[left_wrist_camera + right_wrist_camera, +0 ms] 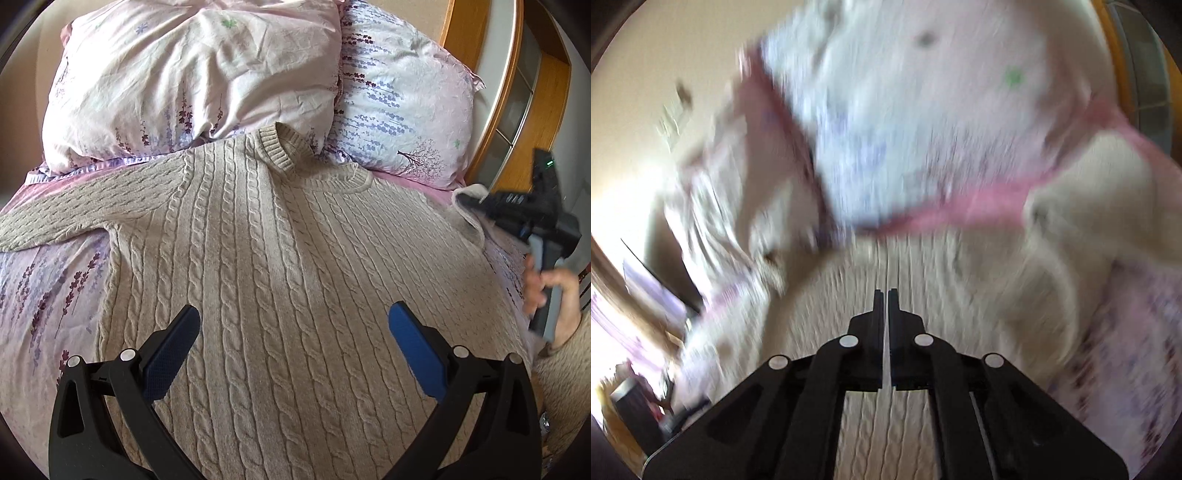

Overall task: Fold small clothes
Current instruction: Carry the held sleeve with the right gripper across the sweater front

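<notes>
Cable-knit wool: the beige sweater (280, 258) lies flat across the middle of the bed (48, 288), collar toward the pillows at the head end, one sleeve stretched out to the left edge.
Handling: thick, soft and floppy, likely fairly heavy for a garment; it should drape and sag from any single hold, and the ribbed knit looks easy to pinch without slipping.
Where to hold: a hem corner, the shoulder seam or the cuff would probably fold cleanest.
Bed: floral pink sheet, bare at the left and right edges.
Pillows: the large pillow (192, 74) and the second pillow (402, 107) crowd the head end, just touching the collar; they may hinder an upward fold.
Left gripper (293, 321): jaws wide apart, nothing between them, hovering over the lower body.
Right gripper (885, 295): jaws together; at the right edge a pale fold of the sweater's fabric appears pinched at its tip.
</notes>
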Demonstrator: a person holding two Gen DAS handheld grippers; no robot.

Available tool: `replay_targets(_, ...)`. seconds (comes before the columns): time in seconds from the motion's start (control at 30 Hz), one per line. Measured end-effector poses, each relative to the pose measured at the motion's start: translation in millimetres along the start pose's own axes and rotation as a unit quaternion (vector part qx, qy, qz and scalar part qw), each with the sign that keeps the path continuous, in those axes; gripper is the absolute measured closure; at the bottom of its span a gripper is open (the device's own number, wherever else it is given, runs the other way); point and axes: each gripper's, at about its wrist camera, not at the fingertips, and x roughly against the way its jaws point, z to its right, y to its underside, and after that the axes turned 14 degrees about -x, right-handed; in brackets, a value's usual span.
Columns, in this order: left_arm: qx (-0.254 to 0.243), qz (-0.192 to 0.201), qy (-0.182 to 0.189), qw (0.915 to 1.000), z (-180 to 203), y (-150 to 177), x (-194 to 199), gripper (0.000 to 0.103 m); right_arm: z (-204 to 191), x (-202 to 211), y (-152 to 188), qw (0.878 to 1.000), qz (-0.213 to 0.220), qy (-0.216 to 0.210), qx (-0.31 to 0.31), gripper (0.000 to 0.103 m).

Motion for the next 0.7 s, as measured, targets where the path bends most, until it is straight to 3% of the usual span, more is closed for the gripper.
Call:
replay_targets(0.03,-0.001,0.001,-0.002,1.0,-1,1,1,0.001,7,0,0,1.0,-0.001,0.006,-0.021,0.083)
replay_targets(0.07,-0.003,0.001,-0.005,1.0,-1,1,1,0.001,14,4,-2,0.999,0.01,0.017,-0.042,0.064)
replay_targets(0.13,-0.006,0.0,-0.01,0.9999,-3,2,1,0.001,26,19,-11,0.995,0.059,0.054,-0.063,0.049)
replay_targets(0.23,-0.004,-0.002,-0.01,0.9999,-4,2,0,0.001,40,29,-34,0.986,0.102,0.108,-0.074,0.049)
replay_targets(0.4,-0.007,-0.005,-0.01,0.9999,-1,0,-1,0.001,55,3,-71,0.974,0.109,0.181,-0.08,0.049)
replay_targets(0.6,-0.009,-0.013,-0.021,0.9997,-5,-1,-2,0.001,47,-42,-82,0.961,0.107,0.249,-0.06,0.049)
replay_targets(0.7,-0.007,-0.017,-0.032,0.9993,-10,-2,-3,0.001,41,-55,-83,0.947,0.121,0.296,-0.024,0.049)
